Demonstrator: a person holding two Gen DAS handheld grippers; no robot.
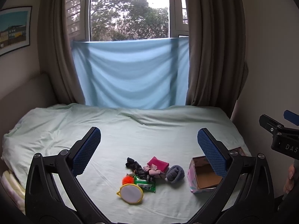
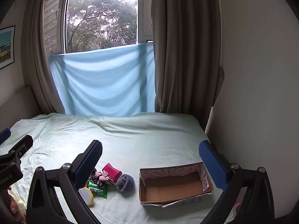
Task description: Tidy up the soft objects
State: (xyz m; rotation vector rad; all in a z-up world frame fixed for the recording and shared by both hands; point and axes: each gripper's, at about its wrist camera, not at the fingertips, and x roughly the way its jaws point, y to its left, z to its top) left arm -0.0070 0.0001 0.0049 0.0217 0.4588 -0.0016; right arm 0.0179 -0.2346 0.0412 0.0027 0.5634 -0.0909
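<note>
on the bed (image 1: 149, 130) lies one cluster: one pink cloth (image 1: 158, 163), one grey sock ball (image 1: 175, 173), one dark sock (image 1: 136, 167), one wipes pack (image 1: 144, 183), one mirror (image 1: 130, 193). at its 3 o'clock, one box (image 2: 173, 186) holds nothing. left tongs (image 1: 149, 145) and right tongs (image 2: 150, 158) both gape apart, gripping nothing.

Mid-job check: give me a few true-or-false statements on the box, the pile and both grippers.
1. The open cardboard box is empty. True.
2. The grey rolled-up sock ball lies inside the box. False: it lies on the pale green bedsheet, left of the box.
3. The left gripper is open and holds nothing. True.
4. The right gripper grips the folded pink cloth. False: it is open, and the cloth lies in the pile.
</note>
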